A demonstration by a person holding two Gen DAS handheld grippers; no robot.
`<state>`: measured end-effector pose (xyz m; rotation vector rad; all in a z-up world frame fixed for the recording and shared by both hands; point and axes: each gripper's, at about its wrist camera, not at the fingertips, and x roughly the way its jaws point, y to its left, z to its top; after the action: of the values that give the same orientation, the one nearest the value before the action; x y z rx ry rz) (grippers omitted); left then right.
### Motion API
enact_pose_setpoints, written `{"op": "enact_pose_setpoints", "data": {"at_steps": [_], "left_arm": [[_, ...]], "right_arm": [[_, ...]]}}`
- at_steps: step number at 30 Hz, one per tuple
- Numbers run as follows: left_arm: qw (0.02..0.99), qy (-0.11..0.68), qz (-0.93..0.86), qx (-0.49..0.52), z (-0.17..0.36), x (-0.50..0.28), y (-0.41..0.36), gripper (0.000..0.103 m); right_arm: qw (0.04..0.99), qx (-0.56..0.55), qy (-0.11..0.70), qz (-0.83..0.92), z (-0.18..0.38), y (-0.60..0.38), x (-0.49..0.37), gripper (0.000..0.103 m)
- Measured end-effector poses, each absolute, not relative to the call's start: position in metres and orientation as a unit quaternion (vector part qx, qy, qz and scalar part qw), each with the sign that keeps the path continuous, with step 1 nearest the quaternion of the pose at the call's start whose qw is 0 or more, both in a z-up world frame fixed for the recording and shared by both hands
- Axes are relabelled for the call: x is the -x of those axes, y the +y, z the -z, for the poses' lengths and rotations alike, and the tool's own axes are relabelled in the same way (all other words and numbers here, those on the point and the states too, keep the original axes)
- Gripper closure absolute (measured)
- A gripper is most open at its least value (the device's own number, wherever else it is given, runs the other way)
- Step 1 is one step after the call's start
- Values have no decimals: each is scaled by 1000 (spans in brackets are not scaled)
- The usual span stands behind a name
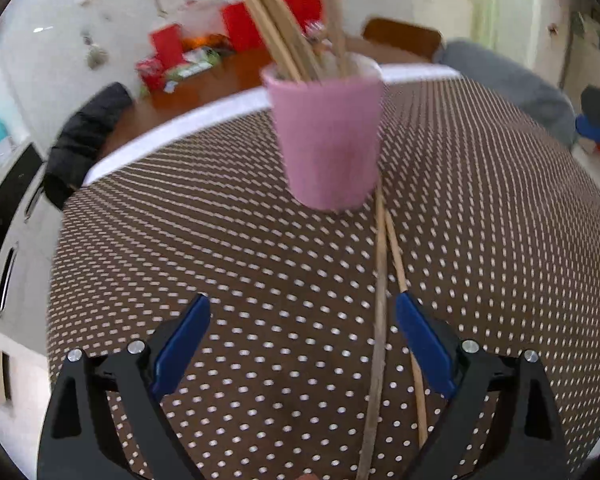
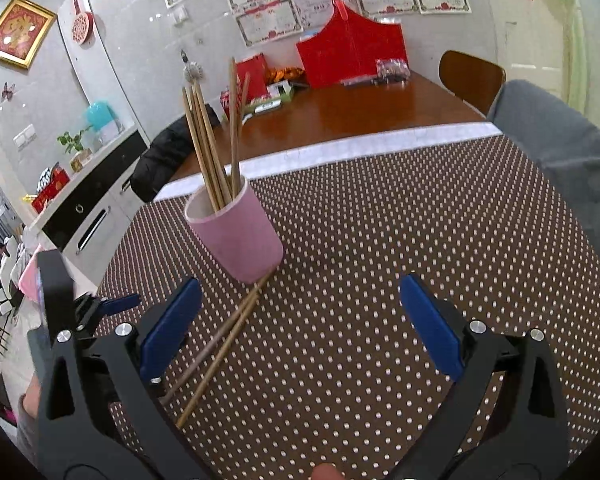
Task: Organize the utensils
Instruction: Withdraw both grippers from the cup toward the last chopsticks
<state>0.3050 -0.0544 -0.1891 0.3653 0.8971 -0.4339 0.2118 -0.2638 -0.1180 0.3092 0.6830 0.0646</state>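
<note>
Pink cup (image 2: 238,236) stands upright on the dotted counter (image 2: 380,240), a bundle of chopsticks (image 2: 208,148) inside. Two loose chopsticks (image 2: 220,344) lie on the counter, far ends touching the cup's base. Left tongs (image 1: 302,328) spread, empty, near the cup. Right tongs (image 2: 300,308) spread, empty, near the cup.

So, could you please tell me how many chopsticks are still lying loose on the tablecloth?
2. One chopstick and a second chopstick lie crossed on the dotted tablecloth, far ends against the pink cup's base. None seems hidden.
</note>
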Motion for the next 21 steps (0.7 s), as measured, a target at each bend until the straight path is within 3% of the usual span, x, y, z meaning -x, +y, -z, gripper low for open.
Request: {"op": "enact_pose_setpoints", "data": {"at_steps": [8, 14, 17, 19, 20, 21], "left_arm": [[824, 466, 228, -227, 217, -329, -76, 11], [810, 485, 254, -209, 219, -350, -84, 14], [801, 492, 279, -195, 215, -351, -87, 44], [801, 490, 284, -196, 212, -349, -88, 82], [800, 490, 282, -200, 212, -347, -88, 93], [798, 492, 287, -196, 212, -344, -88, 96]], "right_arm": [[918, -162, 361, -25, 142, -271, -210, 6], [907, -168, 385, -30, 157, -277, -219, 6], [904, -169, 392, -31, 161, -278, -223, 6], [902, -170, 396, -31, 163, -279, -224, 6], [901, -171, 398, -31, 164, -279, -225, 6], [900, -171, 399, -32, 164, -278, -225, 6]]}}
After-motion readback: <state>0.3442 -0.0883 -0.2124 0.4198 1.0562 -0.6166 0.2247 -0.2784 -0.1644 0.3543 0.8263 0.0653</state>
